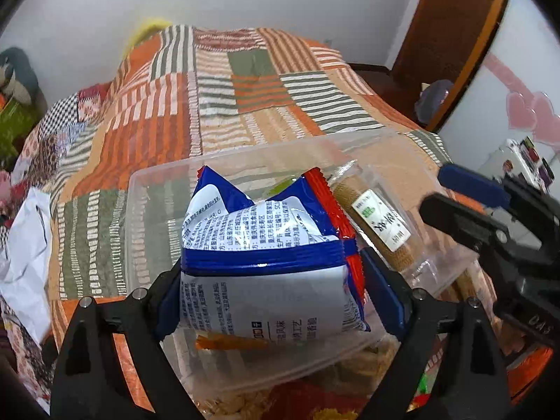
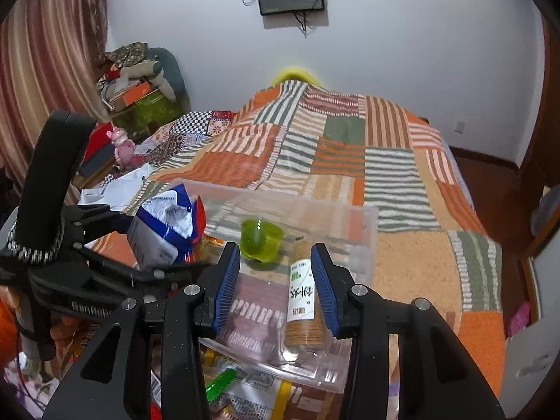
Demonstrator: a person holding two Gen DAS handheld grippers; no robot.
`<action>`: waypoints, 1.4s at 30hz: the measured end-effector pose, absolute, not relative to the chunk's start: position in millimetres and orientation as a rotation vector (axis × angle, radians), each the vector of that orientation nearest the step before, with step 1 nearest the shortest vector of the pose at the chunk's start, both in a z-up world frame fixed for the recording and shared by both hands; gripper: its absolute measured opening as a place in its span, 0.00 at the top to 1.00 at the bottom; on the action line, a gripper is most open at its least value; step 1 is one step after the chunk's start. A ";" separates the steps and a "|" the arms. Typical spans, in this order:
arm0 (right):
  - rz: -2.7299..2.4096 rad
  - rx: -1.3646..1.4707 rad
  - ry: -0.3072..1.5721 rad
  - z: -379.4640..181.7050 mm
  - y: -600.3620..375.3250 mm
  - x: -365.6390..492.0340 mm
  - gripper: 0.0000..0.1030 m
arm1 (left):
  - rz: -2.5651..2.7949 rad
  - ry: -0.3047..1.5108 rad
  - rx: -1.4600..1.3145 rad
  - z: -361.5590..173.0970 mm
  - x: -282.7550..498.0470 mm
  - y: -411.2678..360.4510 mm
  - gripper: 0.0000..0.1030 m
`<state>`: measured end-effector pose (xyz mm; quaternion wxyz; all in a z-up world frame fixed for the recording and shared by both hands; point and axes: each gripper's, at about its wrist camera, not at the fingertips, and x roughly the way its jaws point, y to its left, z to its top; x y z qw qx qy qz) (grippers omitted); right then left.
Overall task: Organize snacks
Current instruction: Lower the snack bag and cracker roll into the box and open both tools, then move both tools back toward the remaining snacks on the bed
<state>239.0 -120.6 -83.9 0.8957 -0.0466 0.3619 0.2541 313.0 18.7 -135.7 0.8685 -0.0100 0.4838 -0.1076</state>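
A clear plastic container (image 1: pixel 154 192) sits on the bed. My left gripper (image 1: pixel 276 290) is shut on a blue, white and red snack bag (image 1: pixel 266 238), holding it over the container's near left part. The right wrist view shows that bag (image 2: pixel 164 231) raised at the container's (image 2: pixel 364 245) left corner. My right gripper (image 2: pixel 276 287) is open just above the container, nothing pressed between its blue pads. A roll of brown biscuits (image 2: pixel 304 308) in a clear wrapper lies inside, by the right pad. A green jelly cup (image 2: pixel 260 241) sits further in.
An orange and green patchwork bedspread (image 2: pixel 385 175) covers the bed. Several loose snack packets (image 2: pixel 238 392) lie under the container's near edge. A white cloth (image 1: pixel 24 245) lies to the left. A wooden cabinet (image 1: pixel 455 35) stands on the right, and boxes (image 2: pixel 140 105) are piled at the back left.
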 end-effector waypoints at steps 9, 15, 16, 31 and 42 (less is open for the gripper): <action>0.557 -0.096 0.746 -82.8 -115.1 244.9 0.49 | -0.215 0.903 0.134 -124.8 300.4 4.8 0.08; 0.550 -0.056 0.738 -80.9 -122.5 243.0 0.49 | -0.203 0.897 0.123 -121.7 297.3 6.3 0.08; 0.548 -0.049 0.737 -80.2 -125.8 242.3 0.49 | -0.194 0.897 0.118 -121.4 296.7 8.0 0.08; 0.447 0.007 0.716 -73.5 -177.9 200.4 0.40 | -0.002 0.815 -0.057 -89.7 231.9 62.4 0.08; 0.383 -0.063 0.745 -87.9 -190.8 154.4 0.34 | 0.049 0.851 -0.120 -104.8 167.5 80.2 0.08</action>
